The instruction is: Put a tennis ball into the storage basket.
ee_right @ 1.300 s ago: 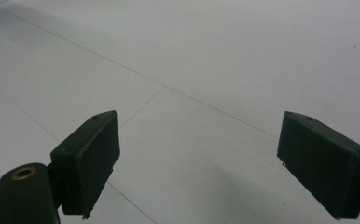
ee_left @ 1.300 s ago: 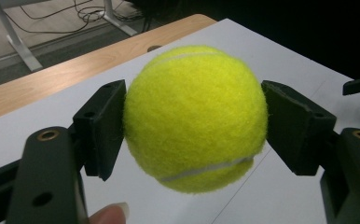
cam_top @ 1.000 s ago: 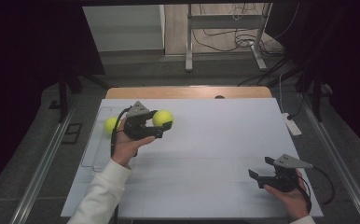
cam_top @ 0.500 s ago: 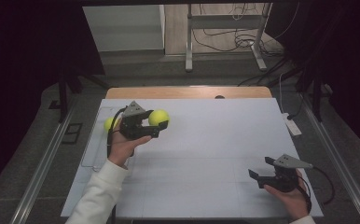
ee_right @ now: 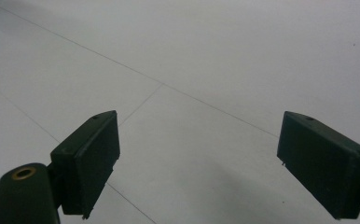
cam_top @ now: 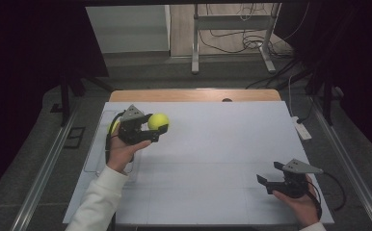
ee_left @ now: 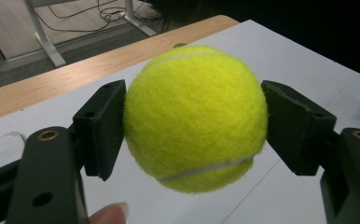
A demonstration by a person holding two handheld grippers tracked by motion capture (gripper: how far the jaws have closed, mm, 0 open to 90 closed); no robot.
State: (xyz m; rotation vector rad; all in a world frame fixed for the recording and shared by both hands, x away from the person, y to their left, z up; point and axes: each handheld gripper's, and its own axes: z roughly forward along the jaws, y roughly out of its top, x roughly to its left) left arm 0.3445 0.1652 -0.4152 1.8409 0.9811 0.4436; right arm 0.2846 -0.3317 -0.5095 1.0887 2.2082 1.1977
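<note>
Nearby, the right gripper [cam_top: 271, 182] waits low over the white table [cam_top: 222, 144] with its jaws spread on nothing, while farther off the left gripper [cam_top: 155, 132], pinching the tennis ball [cam_top: 158, 121], has carried it slightly leftward above the table's left side, so the carry looks underway.

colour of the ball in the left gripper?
Yellow-green tennis ball with a white seam line, clearest in the left gripper view.
</note>
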